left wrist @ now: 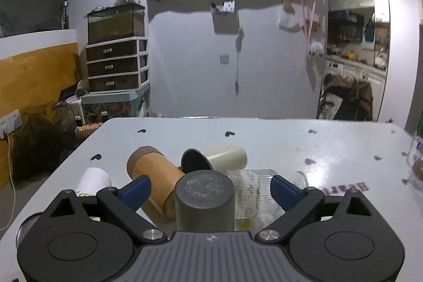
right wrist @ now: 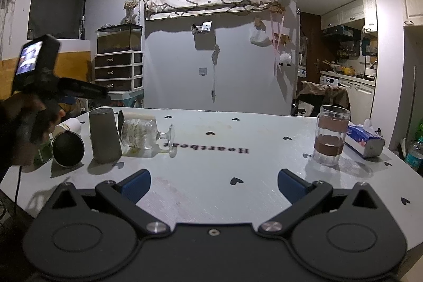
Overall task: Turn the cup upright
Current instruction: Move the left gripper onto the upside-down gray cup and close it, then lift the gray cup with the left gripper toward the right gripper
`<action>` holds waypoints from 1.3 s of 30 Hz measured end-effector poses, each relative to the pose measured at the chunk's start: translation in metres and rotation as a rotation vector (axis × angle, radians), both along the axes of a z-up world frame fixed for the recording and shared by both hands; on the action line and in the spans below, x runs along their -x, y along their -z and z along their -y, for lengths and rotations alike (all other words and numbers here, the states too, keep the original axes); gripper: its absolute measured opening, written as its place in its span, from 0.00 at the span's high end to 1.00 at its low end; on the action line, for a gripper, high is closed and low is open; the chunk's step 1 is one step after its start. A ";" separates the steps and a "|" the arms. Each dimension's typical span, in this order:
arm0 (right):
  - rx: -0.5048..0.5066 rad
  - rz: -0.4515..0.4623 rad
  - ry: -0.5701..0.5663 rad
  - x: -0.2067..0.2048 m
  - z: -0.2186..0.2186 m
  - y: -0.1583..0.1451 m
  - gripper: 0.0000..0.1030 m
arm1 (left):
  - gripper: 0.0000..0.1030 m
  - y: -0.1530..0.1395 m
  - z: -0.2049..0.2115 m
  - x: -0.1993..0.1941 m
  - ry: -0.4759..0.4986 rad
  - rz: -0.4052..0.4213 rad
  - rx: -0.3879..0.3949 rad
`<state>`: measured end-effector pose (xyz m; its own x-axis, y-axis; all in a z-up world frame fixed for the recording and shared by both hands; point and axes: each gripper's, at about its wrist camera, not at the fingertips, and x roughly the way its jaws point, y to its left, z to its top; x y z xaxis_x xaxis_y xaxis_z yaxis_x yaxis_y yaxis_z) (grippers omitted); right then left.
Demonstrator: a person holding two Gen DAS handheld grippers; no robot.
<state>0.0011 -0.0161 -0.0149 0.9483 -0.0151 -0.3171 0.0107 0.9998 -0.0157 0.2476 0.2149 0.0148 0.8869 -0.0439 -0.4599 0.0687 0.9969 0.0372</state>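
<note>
A grey cup (left wrist: 205, 200) stands upside down, base up, right in front of my left gripper (left wrist: 208, 189). The blue pads are wide open on either side of it and do not touch it. The same grey cup (right wrist: 104, 135) shows at the left of the right wrist view. Around it lie a brown cup (left wrist: 156, 181), a cream cup (left wrist: 216, 159), a white paper cup (left wrist: 92, 180) and a clear stemmed glass (right wrist: 145, 134), all on their sides. My right gripper (right wrist: 214, 185) is open and empty over the near part of the table.
The white table (right wrist: 264, 176) has black heart marks and a "Heartbeat" print. An upright glass with a brown band (right wrist: 330, 135) and a tissue box (right wrist: 363, 139) stand at the right. A steel cup (right wrist: 67, 148) lies at the left edge. The left hand-held unit (right wrist: 37, 70) is above it.
</note>
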 end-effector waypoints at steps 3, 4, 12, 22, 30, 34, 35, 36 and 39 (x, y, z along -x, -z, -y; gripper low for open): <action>0.000 -0.002 0.001 0.000 0.001 0.000 0.00 | 0.08 0.006 0.004 -0.014 -0.029 -0.032 -0.035; 0.000 -0.002 0.000 0.001 0.000 0.000 0.00 | 0.08 0.009 0.004 -0.017 -0.046 -0.035 -0.044; -0.002 -0.005 -0.001 0.001 0.002 0.001 0.00 | 0.39 0.018 -0.005 -0.030 -0.107 -0.090 -0.005; -0.042 -0.016 -0.011 -0.001 0.009 0.006 0.00 | 0.39 -0.007 0.038 0.009 0.074 -0.079 0.025; -0.089 -0.069 -0.064 -0.009 0.013 0.017 0.04 | 0.39 0.001 0.116 0.045 0.353 -0.091 0.032; -0.127 -0.113 -0.088 -0.016 0.016 0.029 0.22 | 0.39 0.013 0.146 0.055 0.425 -0.068 0.067; -0.128 -0.122 -0.087 -0.016 0.017 0.031 0.27 | 0.39 0.015 0.150 0.058 0.436 -0.052 0.076; -0.125 -0.128 -0.087 -0.016 0.017 0.033 0.33 | 0.39 0.019 0.154 0.062 0.450 -0.032 0.089; -0.138 -0.143 -0.093 -0.017 0.018 0.039 0.46 | 0.39 0.029 0.158 0.075 0.487 -0.005 0.112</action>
